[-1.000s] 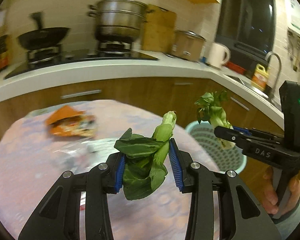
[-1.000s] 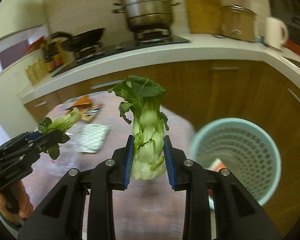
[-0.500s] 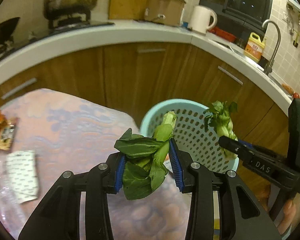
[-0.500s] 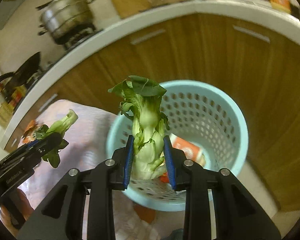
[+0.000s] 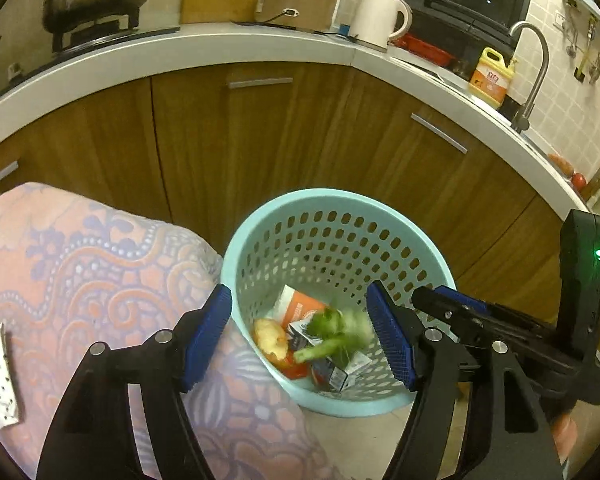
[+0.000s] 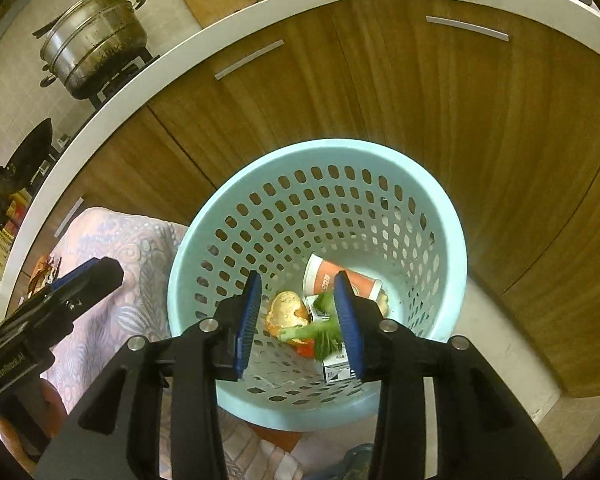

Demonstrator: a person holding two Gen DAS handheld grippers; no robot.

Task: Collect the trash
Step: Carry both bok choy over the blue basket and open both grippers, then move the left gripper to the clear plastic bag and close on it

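Yellow jug (image 5: 491, 77) by tap, 2 o'clock: orange label, print too small to read. Orange cup (image 6: 339, 279) in basket (image 6: 284, 184): white lettering, illegible. Left tongs (image 6: 88, 280) body, 8 o'clock: white brand print, blurred. Carton (image 6: 336, 368): print unreadable.

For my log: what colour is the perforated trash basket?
Light blue basket, clearest in the right wrist view.

Both wrist views look steeply down, sharing the basket (image 5: 236, 248) (image 6: 456, 236).
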